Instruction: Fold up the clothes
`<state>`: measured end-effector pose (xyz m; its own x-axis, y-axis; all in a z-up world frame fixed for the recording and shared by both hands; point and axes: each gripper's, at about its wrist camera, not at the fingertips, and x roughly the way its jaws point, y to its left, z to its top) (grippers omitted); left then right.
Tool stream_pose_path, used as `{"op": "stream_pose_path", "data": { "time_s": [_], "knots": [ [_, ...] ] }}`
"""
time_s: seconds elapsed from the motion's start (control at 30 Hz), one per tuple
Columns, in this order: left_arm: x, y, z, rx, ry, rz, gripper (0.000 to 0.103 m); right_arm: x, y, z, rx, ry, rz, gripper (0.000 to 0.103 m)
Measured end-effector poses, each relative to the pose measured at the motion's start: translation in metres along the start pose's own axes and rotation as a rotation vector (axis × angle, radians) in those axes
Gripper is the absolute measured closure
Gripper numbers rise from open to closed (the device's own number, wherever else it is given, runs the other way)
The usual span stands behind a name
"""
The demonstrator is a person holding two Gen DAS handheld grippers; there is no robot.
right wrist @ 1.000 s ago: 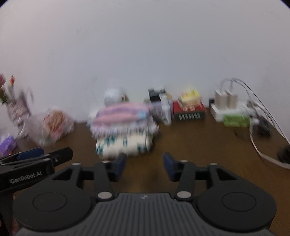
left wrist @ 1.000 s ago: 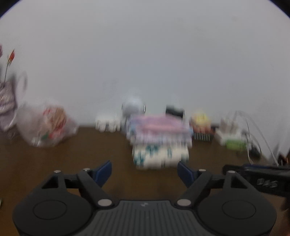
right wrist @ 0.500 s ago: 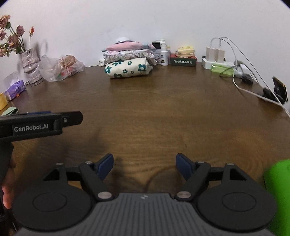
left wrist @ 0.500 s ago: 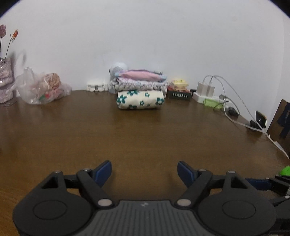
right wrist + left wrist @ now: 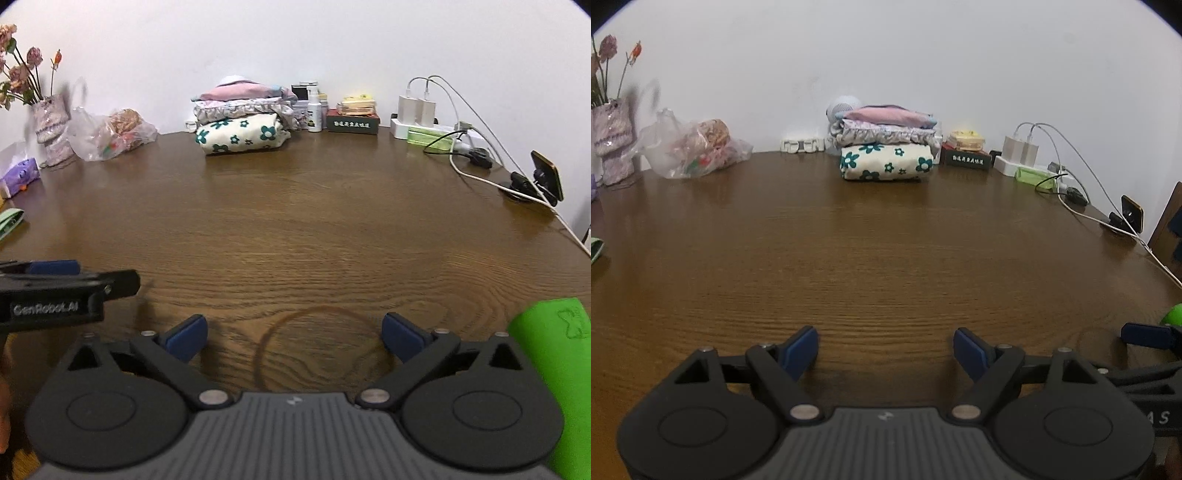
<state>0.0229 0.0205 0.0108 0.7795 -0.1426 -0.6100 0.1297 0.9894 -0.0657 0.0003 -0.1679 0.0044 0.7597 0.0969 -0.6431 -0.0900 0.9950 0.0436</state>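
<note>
A stack of folded clothes (image 5: 886,147) (image 5: 242,122) sits at the far edge of the brown wooden table (image 5: 879,243) against the wall: a cream piece with teal flowers at the bottom, a frilled one over it, a pink one on top. My left gripper (image 5: 885,349) hovers open over bare wood near the table's front, nothing between its fingers. My right gripper (image 5: 293,338) is open too, just right of the left one, above a ring-shaped stain. A bright green cloth (image 5: 554,373) lies at the right gripper's right side, partly cut off by the frame.
A plastic bag (image 5: 110,134), a vase of dried flowers (image 5: 48,122) and a purple pack (image 5: 20,173) stand far left. Boxes (image 5: 352,120), a small bottle (image 5: 314,110), a power strip with chargers (image 5: 421,122), cables and a phone on a stand (image 5: 546,177) line the back right.
Both grippers have drawn back from the folded stack toward the table's front. The stack now looks far away. The right gripper's jaws have spread wider.
</note>
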Motion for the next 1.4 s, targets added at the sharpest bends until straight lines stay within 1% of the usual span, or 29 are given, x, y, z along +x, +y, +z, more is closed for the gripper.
{"op": "stream_pose_path", "data": {
  "time_s": [0.13,0.27,0.33,0.37,0.4,0.43,0.57,0.93,1.4],
  "knots": [
    [-0.006,-0.002,-0.005,-0.002,0.001,0.004,0.017,-0.002,-0.001,-0.002,-0.006,0.005,-0.018,0.001],
    [-0.011,-0.004,-0.009,0.001,0.011,0.016,0.009,-0.005,-0.002,-0.005,-0.007,0.007,-0.03,0.001],
    [-0.012,-0.007,-0.01,0.013,0.02,0.028,0.008,-0.006,-0.002,-0.006,-0.008,0.007,-0.03,0.001],
    [-0.011,-0.008,-0.01,0.019,0.025,0.037,0.006,-0.006,-0.003,-0.006,-0.008,0.007,-0.029,0.001],
    [-0.01,-0.009,-0.01,0.026,0.033,0.045,0.001,-0.007,-0.003,-0.007,-0.007,0.007,-0.029,0.001],
    [-0.009,-0.01,-0.01,0.033,0.041,0.051,0.0,-0.008,-0.005,-0.007,-0.005,0.007,-0.029,0.001],
    [-0.008,-0.013,-0.011,0.048,0.048,0.064,0.0,-0.008,-0.007,-0.008,0.008,0.007,-0.051,0.001],
    [-0.014,-0.015,-0.015,0.036,0.048,0.077,0.0,-0.011,-0.006,-0.011,-0.002,0.005,-0.039,0.001],
    [-0.014,-0.016,-0.014,0.038,0.049,0.078,0.0,-0.011,-0.004,-0.013,0.006,0.004,-0.053,0.001]
  ]
}}
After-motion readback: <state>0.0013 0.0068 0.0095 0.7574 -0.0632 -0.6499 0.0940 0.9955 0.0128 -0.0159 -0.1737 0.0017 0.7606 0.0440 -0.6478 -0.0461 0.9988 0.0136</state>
